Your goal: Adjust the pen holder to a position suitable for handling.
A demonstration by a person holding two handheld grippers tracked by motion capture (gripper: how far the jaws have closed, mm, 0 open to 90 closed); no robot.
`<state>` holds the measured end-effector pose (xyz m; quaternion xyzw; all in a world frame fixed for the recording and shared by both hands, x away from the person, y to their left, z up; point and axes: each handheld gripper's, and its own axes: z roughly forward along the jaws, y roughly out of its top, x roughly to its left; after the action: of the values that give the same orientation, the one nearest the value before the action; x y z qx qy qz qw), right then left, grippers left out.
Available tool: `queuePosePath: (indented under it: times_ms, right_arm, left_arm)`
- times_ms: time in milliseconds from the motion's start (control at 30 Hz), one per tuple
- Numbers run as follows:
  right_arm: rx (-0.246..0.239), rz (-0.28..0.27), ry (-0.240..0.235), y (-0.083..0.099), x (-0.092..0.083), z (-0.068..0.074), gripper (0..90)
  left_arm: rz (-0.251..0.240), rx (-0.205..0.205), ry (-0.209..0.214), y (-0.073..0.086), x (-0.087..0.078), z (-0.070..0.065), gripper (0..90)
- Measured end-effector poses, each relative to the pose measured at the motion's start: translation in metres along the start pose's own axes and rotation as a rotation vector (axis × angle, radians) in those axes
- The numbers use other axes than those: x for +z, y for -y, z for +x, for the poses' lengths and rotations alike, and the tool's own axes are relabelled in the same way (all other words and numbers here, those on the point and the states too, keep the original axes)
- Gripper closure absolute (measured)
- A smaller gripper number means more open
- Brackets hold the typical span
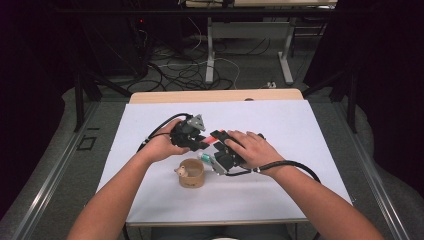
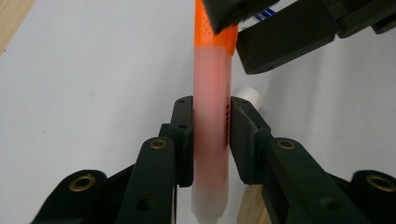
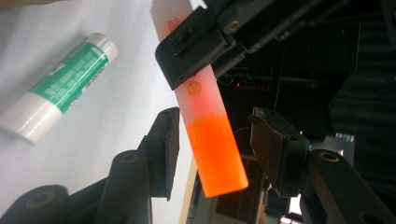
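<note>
A highlighter (image 2: 211,84) with an orange end and a pale translucent end hangs between both grippers above the white table. My left gripper (image 2: 211,116) is shut on the pale end, its pads pressing both sides. My right gripper (image 3: 215,135) stands open around the orange end (image 3: 215,154), with a gap on each side between pad and plastic. In the high view the left gripper (image 1: 201,142) and the right gripper (image 1: 216,138) meet tip to tip at the table's middle, the highlighter (image 1: 209,141) between them.
A green and white glue stick (image 3: 60,88) lies on the white sheet close under the grippers (image 1: 204,156). A round tan cup (image 1: 191,172) with a small object in it stands just in front of them. The table's wooden far edge (image 1: 215,95) is behind.
</note>
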<state>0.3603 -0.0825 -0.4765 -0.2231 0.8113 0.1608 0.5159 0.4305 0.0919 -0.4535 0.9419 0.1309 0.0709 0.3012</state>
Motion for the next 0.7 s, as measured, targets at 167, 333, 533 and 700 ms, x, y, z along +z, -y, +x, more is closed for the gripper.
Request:
queuePosePath:
  times_ms: [167,333,533,700]
  right_arm:
    - [0.165,-0.022,0.020,0.005,-0.005,-0.008,49.9]
    - [0.303,-0.014,0.036,0.011,-0.010,-0.016,47.5]
    - [0.511,-0.019,0.049,0.018,-0.016,-0.024,39.3]
    - [0.693,-0.006,0.026,0.026,-0.016,-0.028,36.4]
  left_arm:
    - [-0.069,-0.094,-0.040,0.003,-0.009,0.001,72.7]
    - [-0.174,-0.213,-0.058,0.013,-0.016,-0.003,72.8]
    - [-0.277,-0.309,-0.092,0.024,-0.021,-0.008,72.9]
    - [-0.317,-0.354,-0.092,0.034,-0.023,-0.010,73.0]
